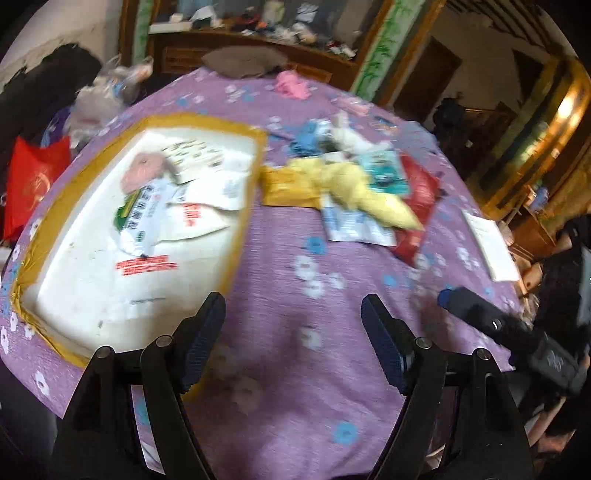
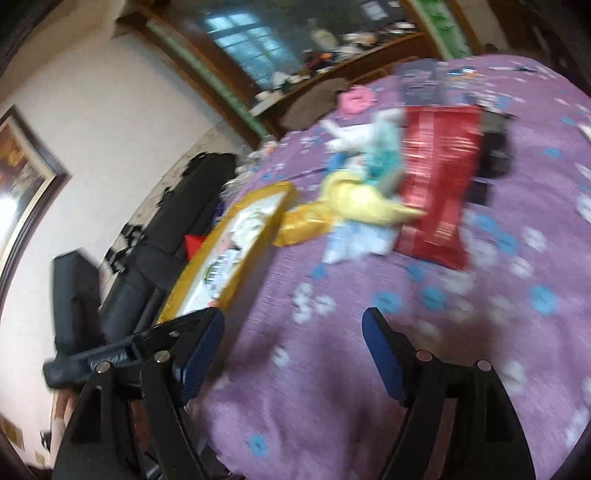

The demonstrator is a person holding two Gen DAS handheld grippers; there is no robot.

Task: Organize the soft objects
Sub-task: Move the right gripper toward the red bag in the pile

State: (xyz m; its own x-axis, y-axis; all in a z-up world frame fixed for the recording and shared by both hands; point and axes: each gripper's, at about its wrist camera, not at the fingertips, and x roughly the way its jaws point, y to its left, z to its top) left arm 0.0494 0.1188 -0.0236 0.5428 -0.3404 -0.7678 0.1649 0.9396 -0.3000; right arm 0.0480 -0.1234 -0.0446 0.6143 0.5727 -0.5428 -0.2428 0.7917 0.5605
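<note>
A white tray with a yellow taped rim (image 1: 236, 221) lies on the purple flowered cloth (image 1: 295, 314), holding several white soft packets (image 1: 155, 210). A pile of soft things lies to its right: a yellow cloth (image 1: 354, 188), a gold packet (image 1: 288, 188), a red packet (image 1: 421, 199), a teal packet (image 1: 384, 170). My left gripper (image 1: 293, 336) is open and empty above the cloth, near the tray's corner. My right gripper (image 2: 293, 347) is open and empty; it shows at the left wrist view's right edge (image 1: 476, 310). The pile (image 2: 365, 199) and tray (image 2: 255, 236) lie ahead of it.
A pink item (image 1: 291, 83) and a grey cushion (image 1: 243, 61) sit at the far edge. A white paper (image 1: 491, 243) lies at the right. A red bag (image 1: 33, 184) and plastic bags (image 1: 103, 96) stand left. A cluttered wooden cabinet (image 1: 258, 33) is behind.
</note>
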